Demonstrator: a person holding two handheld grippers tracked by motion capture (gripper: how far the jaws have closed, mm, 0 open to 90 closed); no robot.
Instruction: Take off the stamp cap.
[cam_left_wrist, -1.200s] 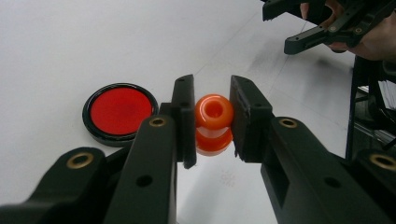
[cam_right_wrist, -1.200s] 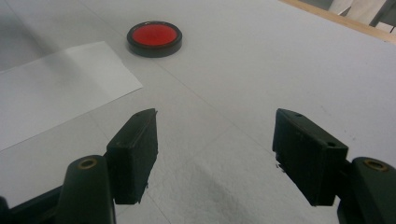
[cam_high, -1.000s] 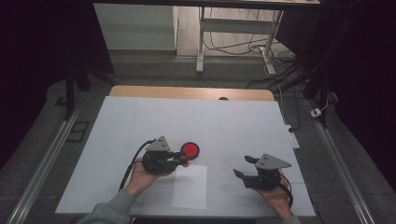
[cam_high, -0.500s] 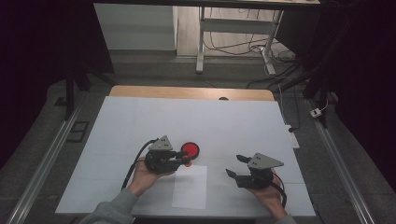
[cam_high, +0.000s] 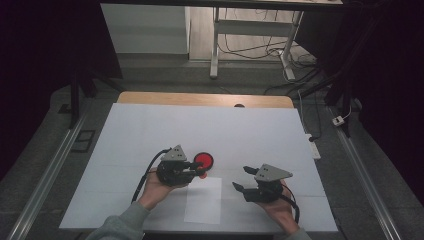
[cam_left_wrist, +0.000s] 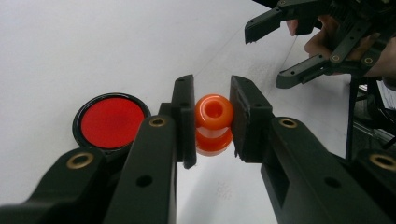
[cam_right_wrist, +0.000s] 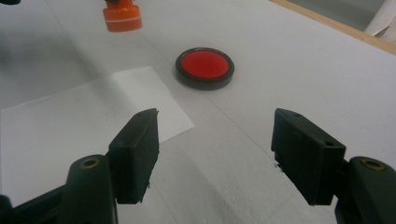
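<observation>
High view: the left claw (cam_high: 196, 170) is held low over the white desk (cam_high: 150, 130), pointing right, just beside a red disc (cam_high: 203, 160); the right claw (cam_high: 241, 179) points left, spread wide, near a paper sheet (cam_high: 204, 200). Left gripper view: its jaws pinch an orange spool-shaped piece (cam_left_wrist: 214, 123), its long axis running along them, open end facing the camera. Right gripper view: jaws wide apart, empty, the disc lying flat beyond.
</observation>
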